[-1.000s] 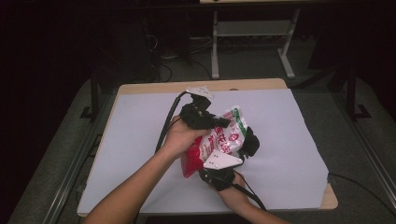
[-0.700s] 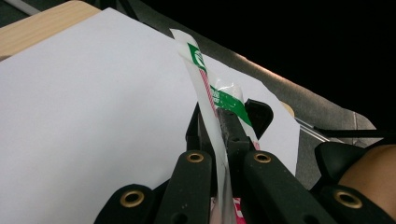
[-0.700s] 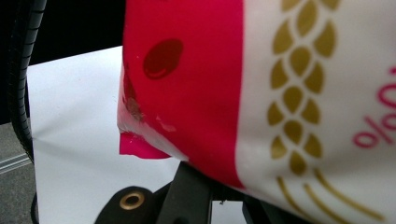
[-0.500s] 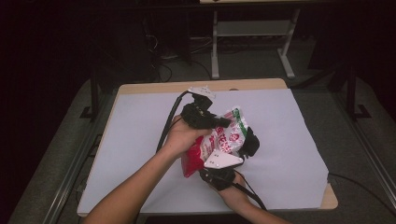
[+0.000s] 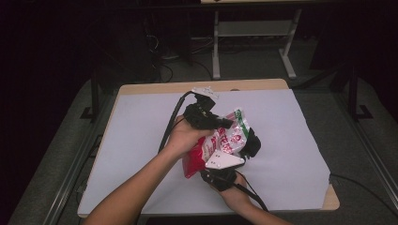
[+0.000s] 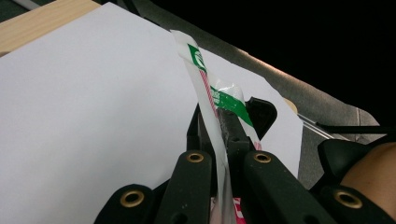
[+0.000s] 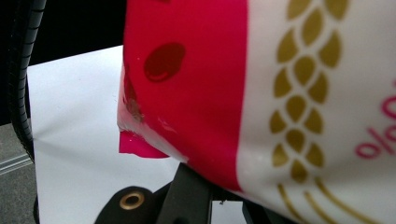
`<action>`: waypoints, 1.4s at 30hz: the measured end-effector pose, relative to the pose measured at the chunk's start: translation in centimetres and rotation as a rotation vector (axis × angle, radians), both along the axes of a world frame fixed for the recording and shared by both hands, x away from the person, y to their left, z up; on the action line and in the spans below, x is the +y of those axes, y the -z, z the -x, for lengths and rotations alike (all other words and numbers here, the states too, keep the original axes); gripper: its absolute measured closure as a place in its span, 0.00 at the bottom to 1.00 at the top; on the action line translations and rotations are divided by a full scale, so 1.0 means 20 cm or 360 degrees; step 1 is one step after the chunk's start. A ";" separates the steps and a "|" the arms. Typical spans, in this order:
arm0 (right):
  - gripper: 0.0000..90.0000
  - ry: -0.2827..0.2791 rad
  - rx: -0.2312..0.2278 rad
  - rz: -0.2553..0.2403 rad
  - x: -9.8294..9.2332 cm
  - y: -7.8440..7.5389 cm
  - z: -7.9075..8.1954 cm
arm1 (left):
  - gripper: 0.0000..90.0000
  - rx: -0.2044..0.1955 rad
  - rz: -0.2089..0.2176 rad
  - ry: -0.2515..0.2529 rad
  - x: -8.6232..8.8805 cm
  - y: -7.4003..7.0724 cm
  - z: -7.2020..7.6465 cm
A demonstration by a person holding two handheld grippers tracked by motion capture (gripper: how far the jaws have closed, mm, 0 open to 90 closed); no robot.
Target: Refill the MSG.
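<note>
While both claws clamp snack bag (image 5: pixel 220 143) mid-frame above table (image 5: pixel 141 140): left gripper (image 6: pixel 223 140) pinches top seal, right gripper (image 5: pixel 251 143) grips side. Step: tearing open. Next: pull apart.

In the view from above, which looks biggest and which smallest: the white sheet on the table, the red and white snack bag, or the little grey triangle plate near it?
Largest to smallest, as they look from above:
1. white sheet
2. snack bag
3. grey triangle plate
The gaps are clear, so nearness to the camera does not change the order.
</note>
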State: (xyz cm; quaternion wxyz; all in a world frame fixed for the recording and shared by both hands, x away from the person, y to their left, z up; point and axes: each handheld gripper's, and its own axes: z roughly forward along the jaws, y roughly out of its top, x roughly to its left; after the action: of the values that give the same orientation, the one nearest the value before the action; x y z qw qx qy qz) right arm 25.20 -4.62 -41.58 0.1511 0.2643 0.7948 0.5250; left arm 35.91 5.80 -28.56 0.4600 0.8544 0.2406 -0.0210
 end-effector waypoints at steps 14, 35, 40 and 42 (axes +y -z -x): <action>1.00 0.0000 0.0005 -0.0004 0.00 0.01 0.00 | 1.00 0.0005 -0.0032 -0.0008 -0.01 0.01 -0.01; 1.00 -0.0004 -0.0010 -0.0001 0.01 0.01 0.01 | 1.00 0.0015 -0.0078 -0.0034 -0.03 0.01 -0.01; 1.00 -0.0016 -0.0018 0.0008 0.01 0.01 0.01 | 1.00 0.0021 -0.0092 -0.0036 -0.04 0.01 -0.01; 1.00 -0.0020 -0.0016 0.0005 0.01 0.01 0.01 | 1.00 0.0027 -0.0097 -0.0042 -0.04 0.01 -0.01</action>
State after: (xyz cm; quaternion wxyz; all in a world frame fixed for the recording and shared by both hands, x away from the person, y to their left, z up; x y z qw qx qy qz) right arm 24.98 -4.40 -41.78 0.1521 0.2565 0.7965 0.5259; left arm 36.11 5.02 -28.81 0.4320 0.8646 0.2563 -0.0147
